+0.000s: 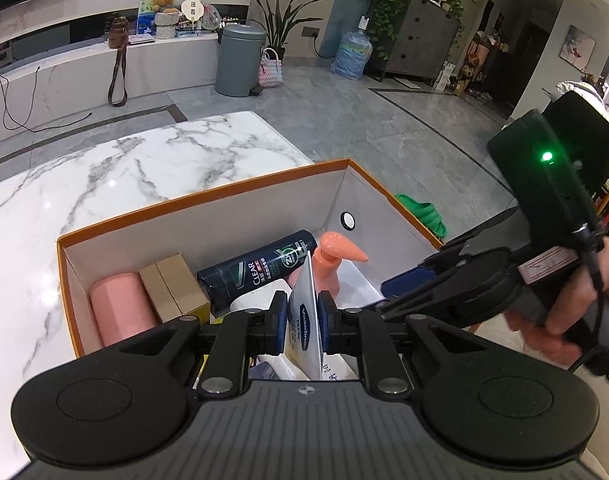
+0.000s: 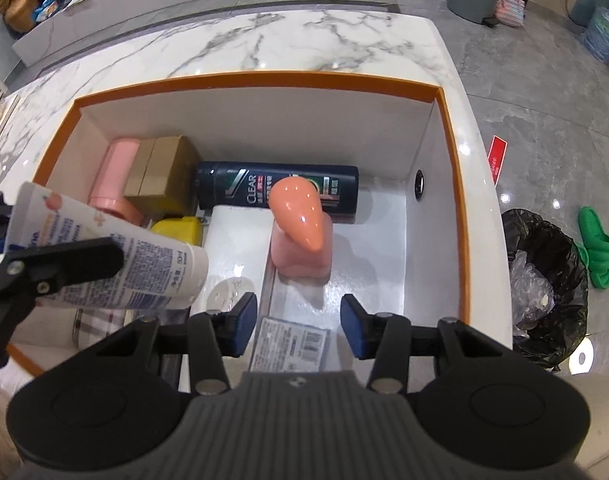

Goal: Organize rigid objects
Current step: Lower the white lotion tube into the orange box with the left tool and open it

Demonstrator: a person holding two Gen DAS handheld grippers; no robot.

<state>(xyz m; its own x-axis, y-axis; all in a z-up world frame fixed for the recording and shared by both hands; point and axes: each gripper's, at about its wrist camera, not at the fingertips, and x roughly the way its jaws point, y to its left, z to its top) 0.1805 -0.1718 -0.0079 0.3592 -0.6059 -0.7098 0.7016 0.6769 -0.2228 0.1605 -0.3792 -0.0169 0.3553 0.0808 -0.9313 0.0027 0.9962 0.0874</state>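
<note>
An orange-rimmed white box point(image 2: 450, 168) stands on the marble table point(image 1: 104, 184). Inside lie a pink cylinder point(image 2: 112, 184), a small cardboard carton point(image 2: 160, 176) and a dark CLEAR bottle point(image 2: 240, 188), and an orange pump bottle point(image 2: 300, 224) stands upright. My left gripper point(image 1: 302, 320) is shut on a white Vaseline tube point(image 1: 306, 312) above the box's near left part; the tube point(image 2: 104, 248) shows with one of that gripper's fingers point(image 2: 64, 258) across it. My right gripper point(image 2: 299, 326) hangs open over the box's near side, nothing between its pads. A hand holds it point(image 1: 404, 292).
A yellow item point(image 2: 176, 230), a flat white box point(image 2: 236, 248) and a barcode label point(image 2: 290, 346) also lie in the box. On the floor to the right are a bin with a black liner point(image 2: 544, 288) and a green slipper point(image 2: 596, 244). A grey bin point(image 1: 240, 60) stands beyond the table.
</note>
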